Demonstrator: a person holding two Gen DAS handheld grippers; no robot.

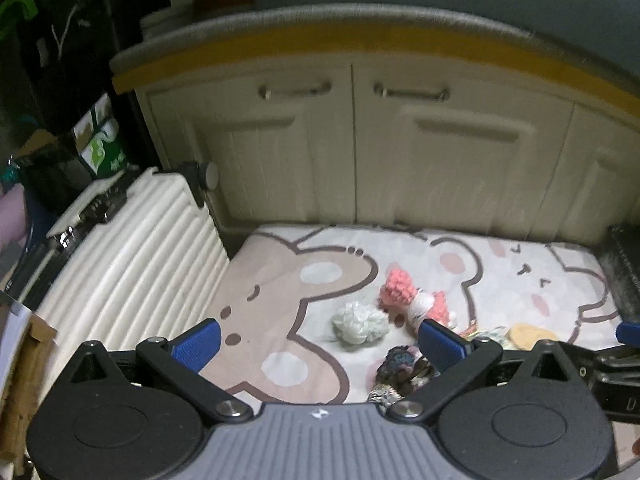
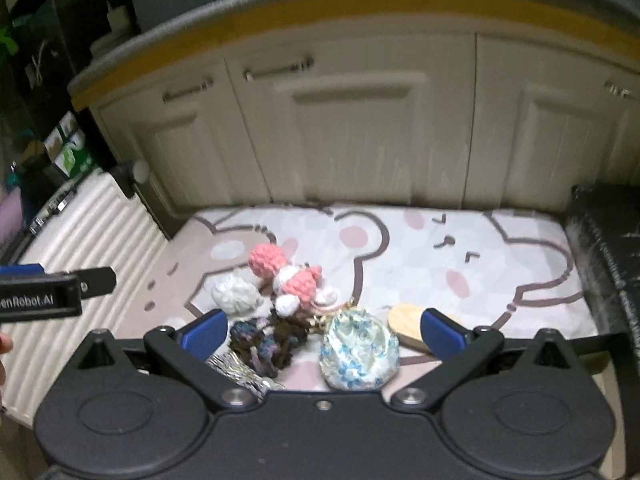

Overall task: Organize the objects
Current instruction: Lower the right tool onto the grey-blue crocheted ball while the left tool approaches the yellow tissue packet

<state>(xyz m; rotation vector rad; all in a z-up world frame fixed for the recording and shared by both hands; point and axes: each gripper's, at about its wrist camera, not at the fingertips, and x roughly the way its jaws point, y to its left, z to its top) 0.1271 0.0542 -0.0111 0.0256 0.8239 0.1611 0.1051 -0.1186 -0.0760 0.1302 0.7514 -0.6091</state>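
Both grippers, left gripper (image 1: 320,340) and right gripper (image 2: 322,330), hang wide apart and empty above the bear-print mat (image 2: 500,248). My worry: the pink crochet doll (image 2: 296,276), dark yarn ball (image 2: 266,338) and floral pouch (image 2: 360,350) lie touching, so I might snag two.

ahead of our grippers lies a bear-print mat (image 2: 460,248), and on it a pink crochet doll (image 2: 288,276) touches a white yarn ball (image 2: 234,294). nearer us sit a dark yarn bundle (image 2: 264,340), a floral pouch (image 2: 360,350) and a yellow pad (image 2: 406,322), close together.
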